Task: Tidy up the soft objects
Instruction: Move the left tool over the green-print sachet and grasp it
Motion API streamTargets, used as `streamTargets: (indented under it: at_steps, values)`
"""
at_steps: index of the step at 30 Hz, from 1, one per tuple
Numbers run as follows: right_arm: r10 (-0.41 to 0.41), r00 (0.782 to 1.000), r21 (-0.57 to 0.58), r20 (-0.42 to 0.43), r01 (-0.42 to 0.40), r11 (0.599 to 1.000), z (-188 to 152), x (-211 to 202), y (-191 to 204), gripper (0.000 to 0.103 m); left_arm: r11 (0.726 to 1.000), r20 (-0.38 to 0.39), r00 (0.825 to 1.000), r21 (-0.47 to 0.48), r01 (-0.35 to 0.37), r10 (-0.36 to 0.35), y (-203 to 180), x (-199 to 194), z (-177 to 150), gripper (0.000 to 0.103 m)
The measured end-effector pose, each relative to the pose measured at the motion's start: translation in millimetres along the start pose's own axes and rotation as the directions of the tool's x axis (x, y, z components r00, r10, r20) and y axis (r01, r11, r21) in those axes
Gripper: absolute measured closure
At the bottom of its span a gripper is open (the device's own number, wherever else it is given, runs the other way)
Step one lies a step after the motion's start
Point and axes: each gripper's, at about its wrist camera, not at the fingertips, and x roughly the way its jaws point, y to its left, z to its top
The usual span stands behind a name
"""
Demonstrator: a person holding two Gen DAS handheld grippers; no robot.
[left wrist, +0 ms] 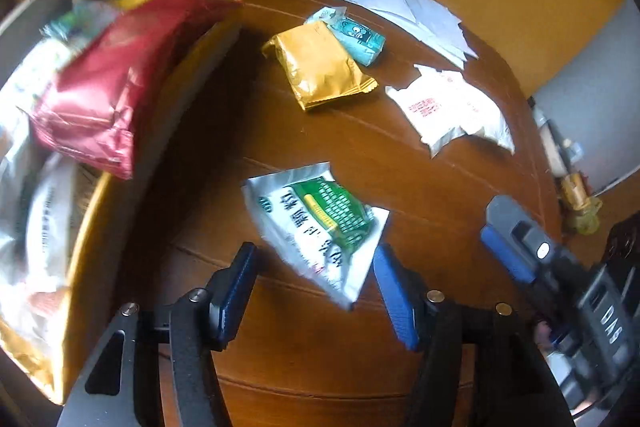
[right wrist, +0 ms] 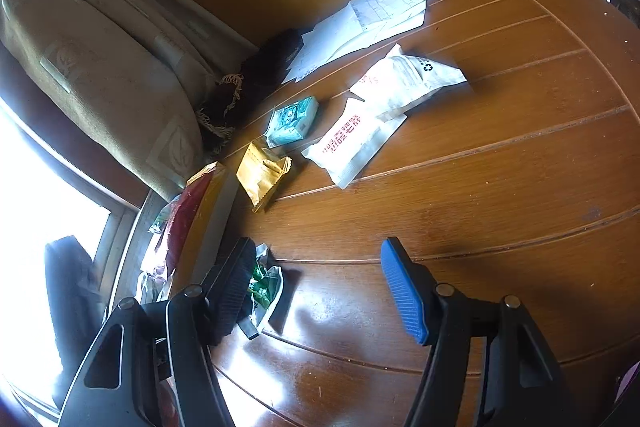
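Collecting is underway: left gripper [left wrist: 314,291], jaws apart, is hovering over the green-and-white sachet [left wrist: 320,227] on the wooden table [left wrist: 400,163], right of the packet-filled box [left wrist: 86,227]. Next: lower, straddle, pinch. Right gripper [right wrist: 320,287] is waiting open, empty.

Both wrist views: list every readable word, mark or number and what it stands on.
"DAS", reading uncertain: right gripper body.
Recycling symbol: white pouch.
Red characters, too small: flat white packet.
Dark characters, blurred: green-and-white sachet.
Cartoon face only: teal pack.
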Motion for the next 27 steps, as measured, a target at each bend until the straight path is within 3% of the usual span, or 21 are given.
streamTargets:
  at_steps: [4, 7, 12, 15, 19, 21, 23, 25, 27]
  values:
    - [-0.006, 1.0, 0.015, -0.006, 0.006, 1.0, -0.2, 1.4, -2.6, 0.038, 1.0, 0.061, 0.998, 0.019, -0.023, 0.022, -6.8, 4.7, 23.3, 0.04]
    - [-0.009, 1.0, 0.013, -0.006, 0.01, 1.0, -0.5, 1.5, -2.4, 0.038, 0.999, 0.058, 0.997, 0.01, -0.046, 0.046, -3.5, 8.9, 36.0, 0.04]
    - [-0.019, 1.0, 0.019, -0.005, 0.019, 1.0, -1.7, 2.0, -3.9, 0.038, 0.995, 0.038, 0.997, 0.067, -0.073, 0.07, -9.4, 6.8, 20.1, 0.04]
    - [-0.013, 1.0, 0.017, -0.014, 0.014, 1.0, -2.8, 3.8, -2.6, 0.038, 0.996, 0.034, 0.999, 0.09, -0.03, 0.027, -10.0, 5.8, 12.9, 0.04]
    - [-0.028, 0.999, -0.001, -0.017, 0.028, 1.0, -4.3, 6.3, 1.1, 0.038, 0.989, 0.078, 0.994, 0.12, -0.087, 0.078, -16.3, 9.4, 11.6, 0.04]
    - [-0.03, 0.999, -0.001, -0.015, 0.03, 1.0, -4.5, 6.0, 0.6, 0.038, 0.988, 0.093, 0.993, 0.131, -0.081, 0.069, -17.0, 9.8, 8.8, 0.041]
    - [-0.042, 0.999, -0.004, -0.01, 0.042, 0.999, -4.5, 5.4, 0.7, 0.038, 0.987, 0.121, 0.991, 0.145, -0.068, 0.051, -16.0, 10.0, 5.0, 0.051]
    - [-0.049, 0.999, -0.005, -0.002, 0.049, 0.999, -4.9, 5.3, 1.3, 0.039, 0.989, 0.144, 0.989, 0.143, -0.042, 0.021, -10.7, 7.3, 0.9, 0.054]
    - [-0.057, 0.998, -0.01, 0.006, 0.057, 0.998, -4.8, 5.2, 1.9, 0.038, 0.992, 0.152, 0.987, 0.12, 0.027, -0.045, -1.3, 0.2, -3.8, 0.057]
